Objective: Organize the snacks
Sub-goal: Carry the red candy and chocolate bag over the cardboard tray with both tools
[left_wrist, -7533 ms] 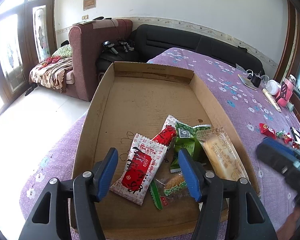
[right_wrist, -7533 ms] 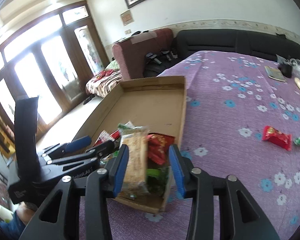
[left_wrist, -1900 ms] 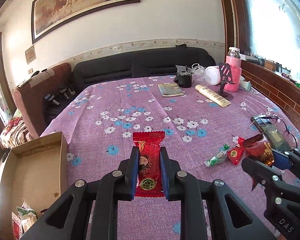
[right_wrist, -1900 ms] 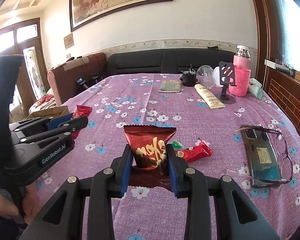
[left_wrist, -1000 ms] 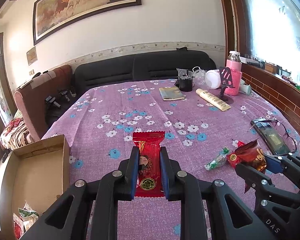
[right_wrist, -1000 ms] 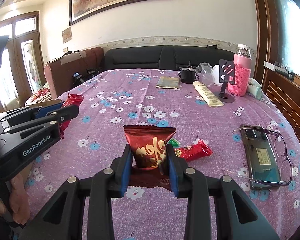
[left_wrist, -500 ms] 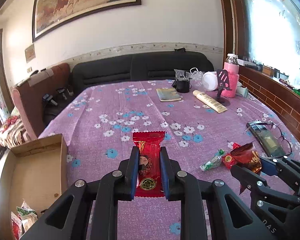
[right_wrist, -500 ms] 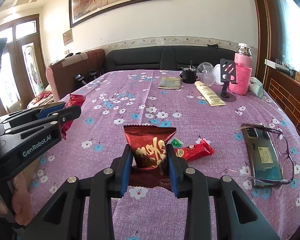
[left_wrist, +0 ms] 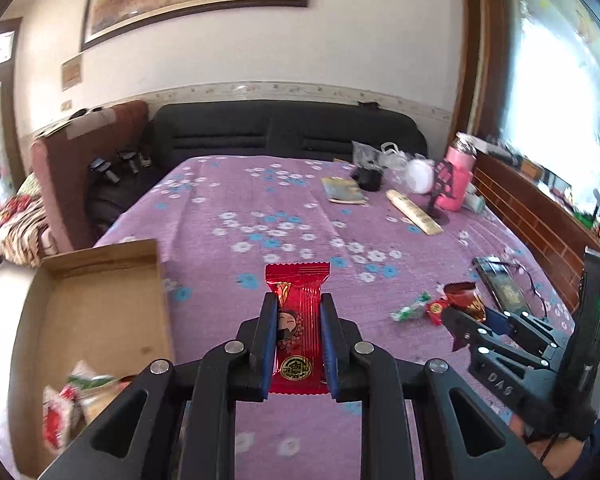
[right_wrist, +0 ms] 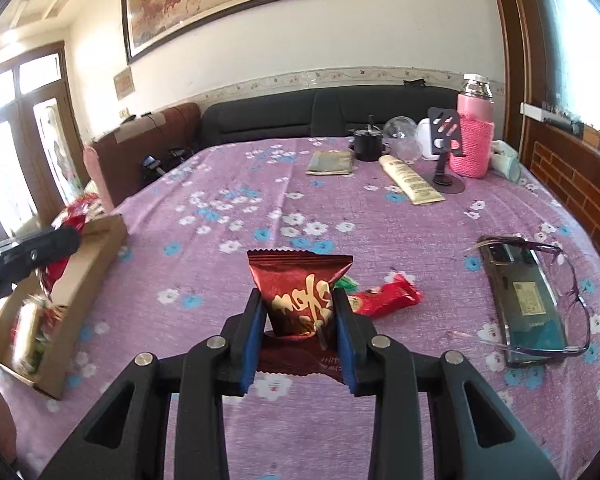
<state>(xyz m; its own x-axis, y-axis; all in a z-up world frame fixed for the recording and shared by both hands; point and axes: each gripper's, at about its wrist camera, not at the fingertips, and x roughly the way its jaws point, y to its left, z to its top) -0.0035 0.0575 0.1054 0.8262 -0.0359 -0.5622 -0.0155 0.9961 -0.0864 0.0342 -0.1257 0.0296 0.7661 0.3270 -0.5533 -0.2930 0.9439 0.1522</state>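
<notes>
While both tongs pinch snacks, left gripper point(left_wrist: 296, 344) on red wafer packet point(left_wrist: 297, 320), right gripper point(right_wrist: 300, 332) on maroon packet point(right_wrist: 298, 292), transfer is underway. Next: release both inside cardboard box point(left_wrist: 96, 312) at the bed's left edge.

White letters "DAS" stand on the black body of the right hand-held gripper point(left_wrist: 462, 316), seen from the left wrist view. The dark red snack packet point(right_wrist: 300, 294) carries gold brush lettering that cannot be made out. The label on the phone point(right_wrist: 528, 304) is too small to read. No other text is legible.
</notes>
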